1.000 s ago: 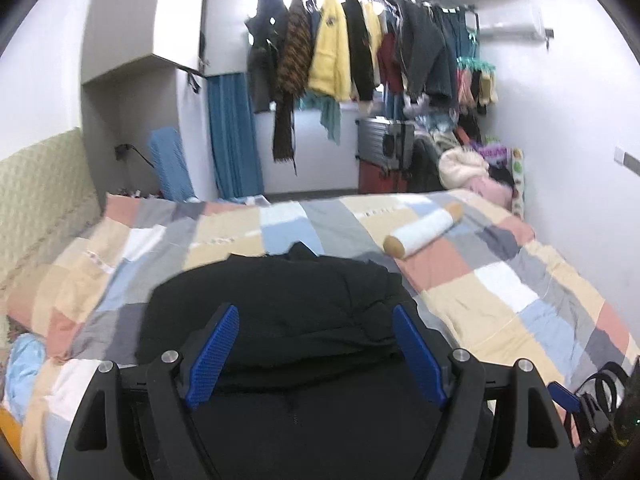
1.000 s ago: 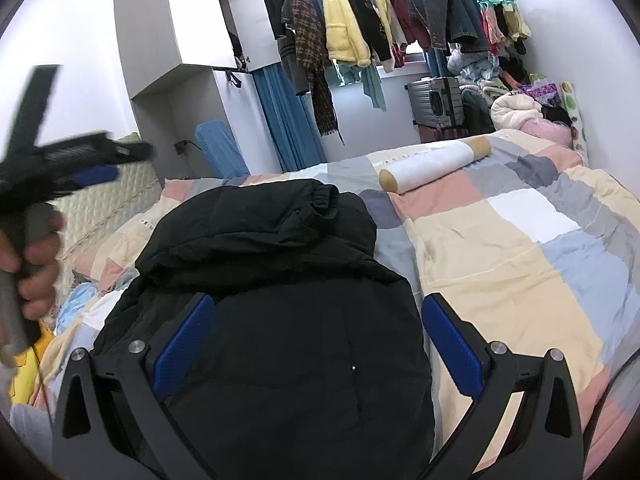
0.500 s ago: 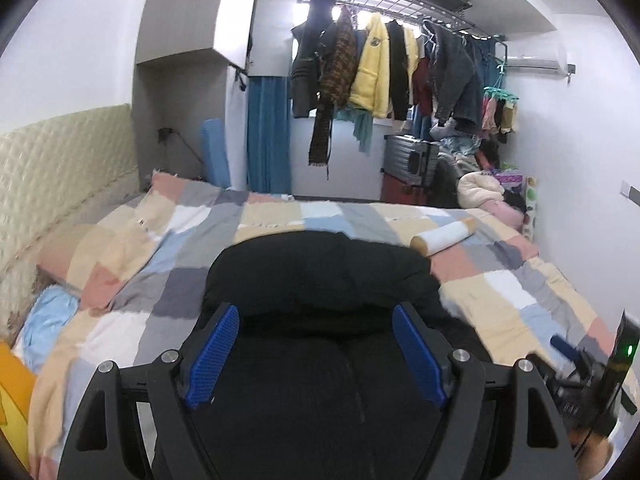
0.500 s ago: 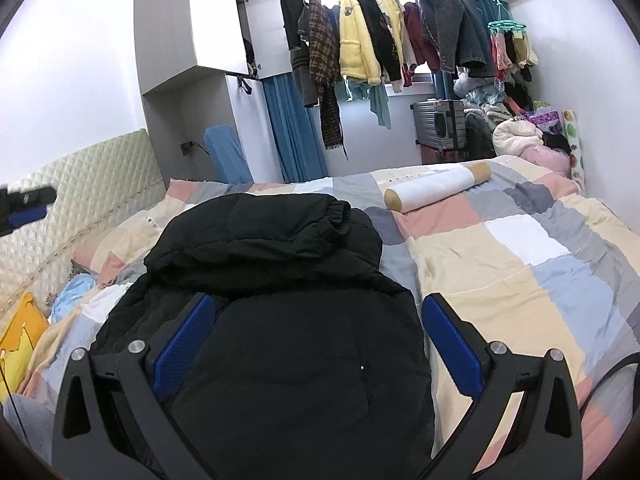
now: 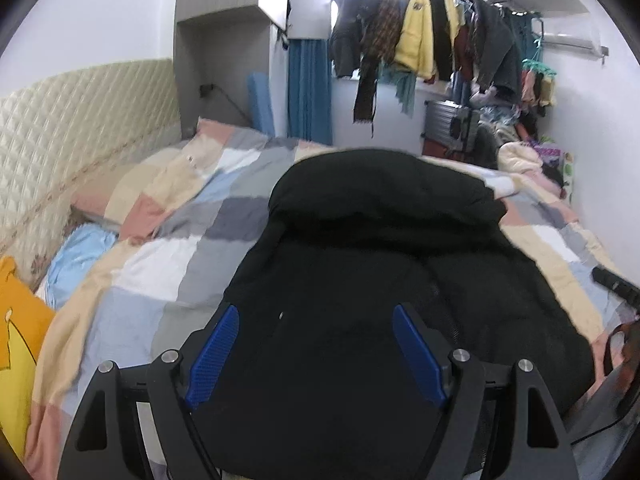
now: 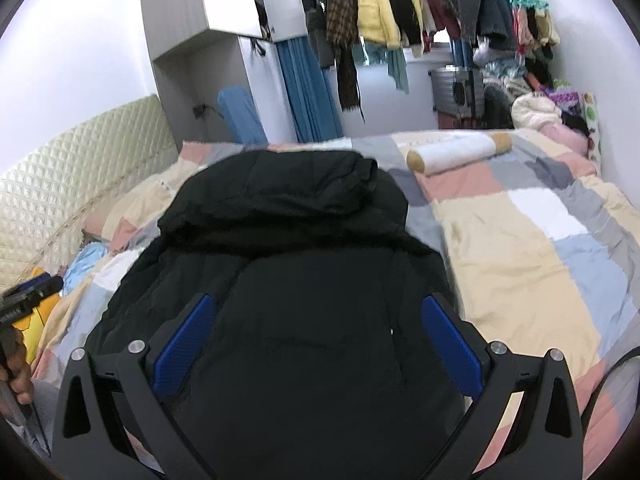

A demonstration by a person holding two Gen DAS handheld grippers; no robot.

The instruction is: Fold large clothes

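A large black hooded jacket (image 5: 380, 256) lies spread on the patchwork bed cover (image 5: 160, 264), hood towards the far end. It also shows in the right wrist view (image 6: 304, 280). My left gripper (image 5: 316, 316) is open and empty, hovering over the jacket's near part. My right gripper (image 6: 320, 308) is open and empty, also above the jacket's lower half. The left gripper's tip (image 6: 32, 292) shows at the left edge of the right wrist view, held by a hand.
A cream and white bolster roll (image 6: 460, 152) lies on the bed at the far right. A yellow pillow (image 5: 16, 320) and a light blue cloth (image 5: 80, 252) lie by the quilted headboard (image 5: 80, 120). Clothes hang on a rail (image 5: 420, 40). A suitcase (image 5: 452, 124) stands beyond the bed.
Both grippers have moved closer over the jacket; the left view has swung left, so the headboard shows more. Both stay open.
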